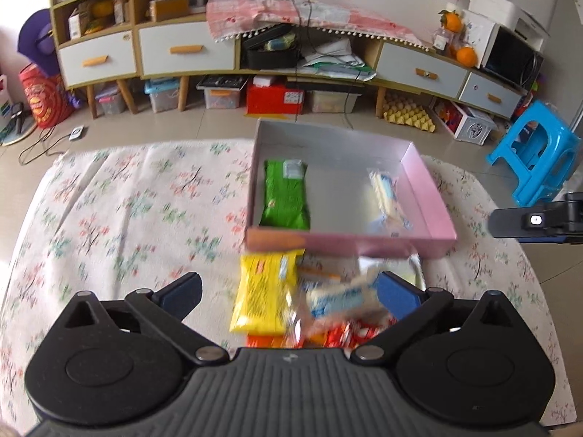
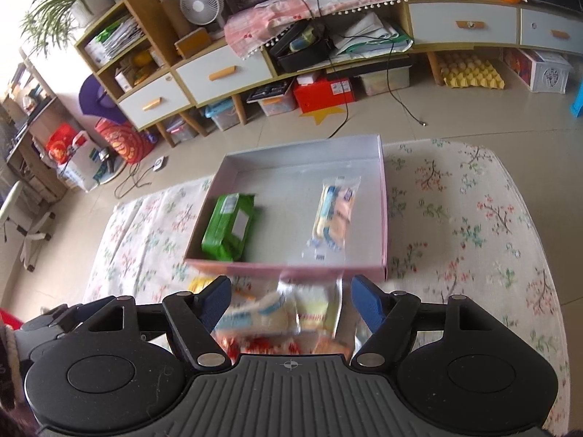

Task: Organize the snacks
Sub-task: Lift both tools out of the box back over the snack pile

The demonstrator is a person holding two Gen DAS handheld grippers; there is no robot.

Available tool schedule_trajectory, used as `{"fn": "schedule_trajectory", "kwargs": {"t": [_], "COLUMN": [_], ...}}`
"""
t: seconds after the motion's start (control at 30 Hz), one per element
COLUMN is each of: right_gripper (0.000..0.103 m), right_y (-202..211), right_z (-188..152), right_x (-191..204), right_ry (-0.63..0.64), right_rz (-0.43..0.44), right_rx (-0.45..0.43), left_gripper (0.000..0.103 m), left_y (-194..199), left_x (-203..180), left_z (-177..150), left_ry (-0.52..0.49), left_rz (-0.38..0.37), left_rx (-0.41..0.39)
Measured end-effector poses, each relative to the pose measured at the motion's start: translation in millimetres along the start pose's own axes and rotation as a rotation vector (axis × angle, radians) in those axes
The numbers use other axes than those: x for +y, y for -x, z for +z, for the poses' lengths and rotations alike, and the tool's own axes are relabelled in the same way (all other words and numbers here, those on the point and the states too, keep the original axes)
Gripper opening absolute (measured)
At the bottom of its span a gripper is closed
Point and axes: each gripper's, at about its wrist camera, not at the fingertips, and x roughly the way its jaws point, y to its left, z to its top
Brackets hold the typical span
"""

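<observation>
The left gripper and right gripper are spread wide, with nothing grasped. A heap of crinkly snack packs is seen just before the pink cardboard box. Inside the box a green pack and a pale pack are laid flat. Under the box a soft flowery cloth is spread.

Lay smeared by motion blur, the loose snack heap before the pink box; half hidden behind the gripper body, red-and-white wrappers; illegible, every label.
</observation>
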Motion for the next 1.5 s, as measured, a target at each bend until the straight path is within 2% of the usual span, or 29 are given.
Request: {"fn": "schedule_trajectory", "kwargs": {"t": [0.13, 0.37, 0.6, 0.93, 1.13, 1.2, 1.33, 1.5], "right_gripper": [0.078, 0.081, 0.081, 0.081, 0.082, 0.086, 0.087, 0.087], "right_y": [10, 11, -3, -16, -24, -25, -24, -22], "right_z": [-21, -58, -78, -108, -125, -130, -138, -148], "right_x": [5, -6, -26, -41, -51, -51, -51, -48], "right_ry": [0.043, 0.029, 0.001, 0.012, 0.065, 0.090, 0.118, 0.225], "right_rz": [-0.006, 0.026, -0.015, -0.077, -0.148, -0.162, -0.164, -0.214], "right_rx": [-0.007, 0.001, 0.052, 0.122, 0.165, 0.167, 0.182, 0.182], "left_gripper": [0.103, 0.103, 0.103, 0.103, 0.101, 0.101, 0.101, 0.101], "left_y": [7, 11, 4, -7, -22, -25, -26, -27], "left_x": [3, 17, 14, -26, -55, -62, -72, -73], "left_z": [-18, -58, -79, -97, -109, -113, -119, -126], "left_ry": [0.010, 0.090, 0.105, 0.124, 0.080, 0.061, 0.008, -0.063], "left_rz": [0.020, -0.034, 0.000, -0.015, -0.009, -0.004, 0.024, 0.059], "left_rx": [0.025, 0.053, 0.090, 0.144, 0.186, 0.193, 0.185, 0.169]}}
